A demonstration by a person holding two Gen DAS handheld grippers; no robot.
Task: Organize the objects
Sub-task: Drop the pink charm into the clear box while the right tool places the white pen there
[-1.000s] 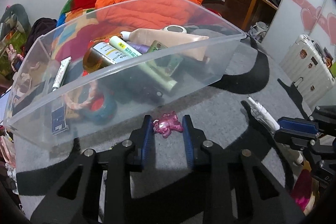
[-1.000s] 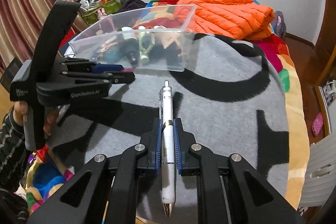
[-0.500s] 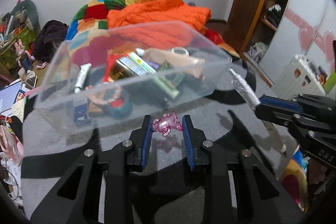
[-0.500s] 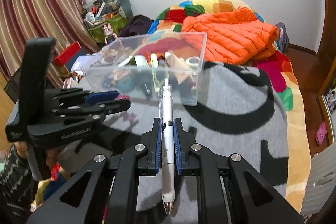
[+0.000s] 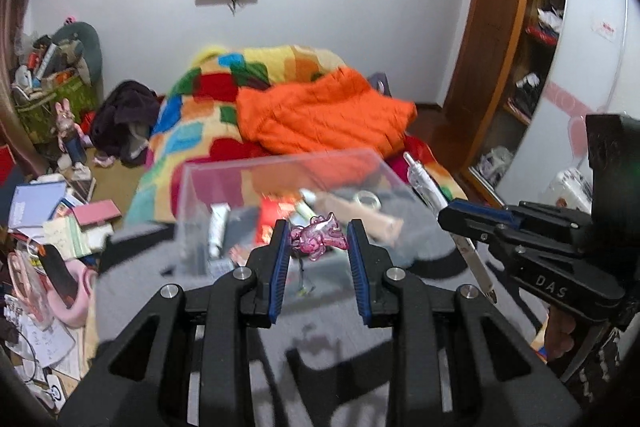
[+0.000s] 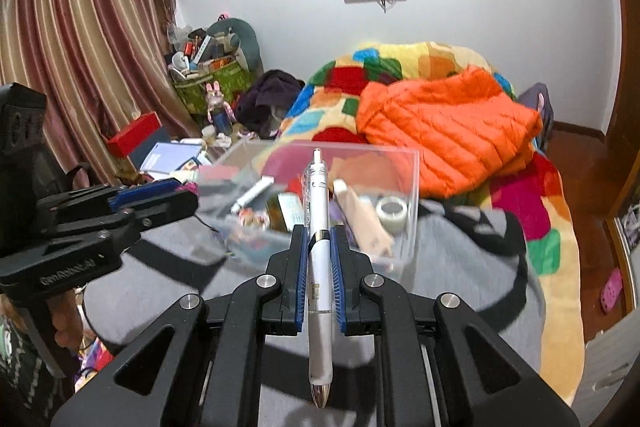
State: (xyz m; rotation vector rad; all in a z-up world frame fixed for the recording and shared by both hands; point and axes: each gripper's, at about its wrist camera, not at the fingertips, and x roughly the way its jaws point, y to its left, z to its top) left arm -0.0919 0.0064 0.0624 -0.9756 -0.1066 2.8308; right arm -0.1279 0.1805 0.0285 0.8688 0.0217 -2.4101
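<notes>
Pink and translucent, a small charm (image 5: pixel 318 237) is pinched between the blue pads of the left gripper (image 5: pixel 316 241), raised in front of the clear bin (image 5: pixel 280 167). A white pen (image 6: pixel 320 227) is clamped lengthwise in the narrowly closed right gripper (image 6: pixel 320 243), its tip toward twelve o'clock over the bin. The bin is set on a grey blanket (image 6: pixel 460 267); tubes and a tape roll (image 6: pixel 392 213) are seen inside, somewhat blurred.
</notes>
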